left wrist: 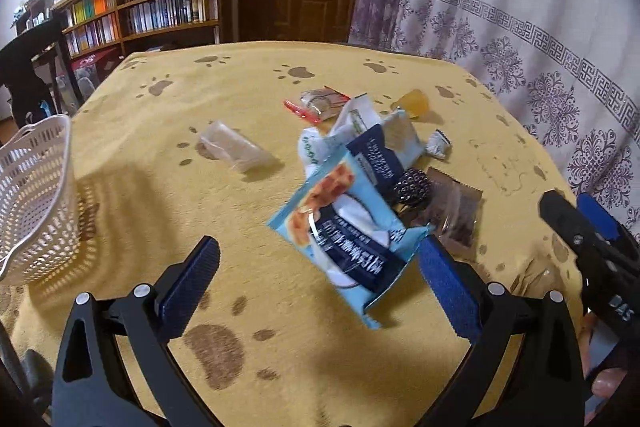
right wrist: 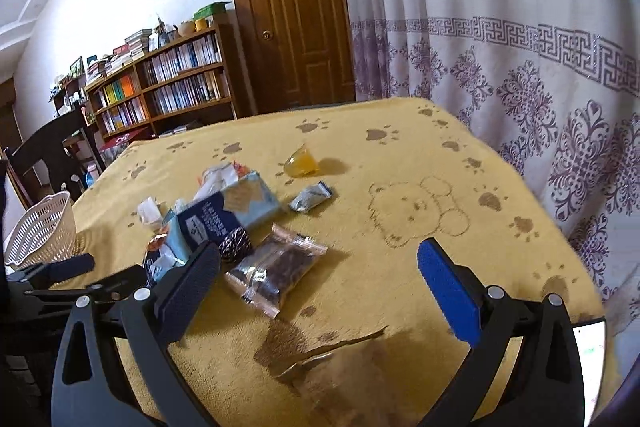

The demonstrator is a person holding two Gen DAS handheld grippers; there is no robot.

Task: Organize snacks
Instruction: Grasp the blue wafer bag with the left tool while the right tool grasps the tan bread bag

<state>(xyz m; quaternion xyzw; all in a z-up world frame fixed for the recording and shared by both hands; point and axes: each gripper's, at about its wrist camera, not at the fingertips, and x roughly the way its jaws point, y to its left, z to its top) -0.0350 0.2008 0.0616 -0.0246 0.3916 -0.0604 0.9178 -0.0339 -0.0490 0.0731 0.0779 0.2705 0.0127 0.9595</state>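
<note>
On the yellow paw-print tablecloth (left wrist: 168,187) lies a heap of snacks. My left gripper (left wrist: 320,247) stands wide open around a light blue snack packet (left wrist: 344,219), whose corner touches the right finger (left wrist: 444,283). The packet looks blurred and tilted; I cannot tell whether it rests on the cloth. A white lattice basket (left wrist: 36,195) stands at the left edge, also the basket (right wrist: 40,231) in the right wrist view. My right gripper (right wrist: 320,251) is open and empty, just right of a clear packet of dark snacks (right wrist: 276,267). Seen from the left wrist, the right gripper (left wrist: 580,227) is at the far right.
The heap holds an orange jelly cup (right wrist: 302,163), a small silver candy (right wrist: 312,199), a dark blue packet (right wrist: 216,223), a clear wrapper (left wrist: 236,147) and a red-edged packet (left wrist: 320,101). A crumpled clear wrapper (right wrist: 328,367) and a phone (right wrist: 592,359) lie nearest. Curtain right, bookshelf and chair left.
</note>
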